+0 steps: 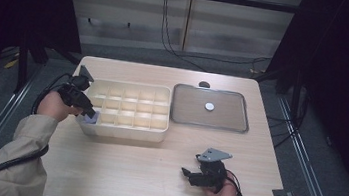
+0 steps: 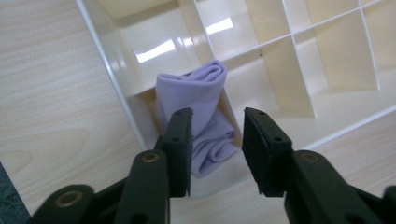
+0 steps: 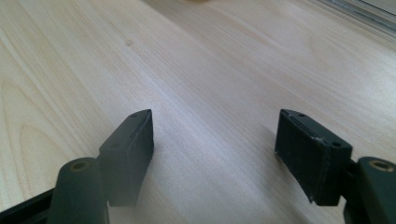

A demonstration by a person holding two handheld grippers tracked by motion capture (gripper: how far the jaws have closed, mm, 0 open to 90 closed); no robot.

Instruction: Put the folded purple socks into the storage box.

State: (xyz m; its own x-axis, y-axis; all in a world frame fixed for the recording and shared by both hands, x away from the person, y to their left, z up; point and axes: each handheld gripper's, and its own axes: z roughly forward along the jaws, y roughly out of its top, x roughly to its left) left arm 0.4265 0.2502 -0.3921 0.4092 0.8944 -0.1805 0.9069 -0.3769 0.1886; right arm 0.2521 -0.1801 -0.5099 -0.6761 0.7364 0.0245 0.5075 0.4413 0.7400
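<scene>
We judged the folded lilac fabric cloth [image 2: 196,109], in the cream plastic divided organiser's [image 1: 123,131] near-left corner cell, soft and light; our left gripper [image 2: 217,149] hovered, jaws narrowly parted, best pinching its upper fold. Our right gripper [image 3: 215,154] gaped wide, holding nothing.

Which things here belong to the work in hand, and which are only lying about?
Part of the work:
- purple cloth, rolled, in a corner compartment
- divided cream box holding it
- left gripper, jaws open above the cloth

Lying about:
- metal tray with a small white disc
- right gripper, open, low over the bare table
</scene>
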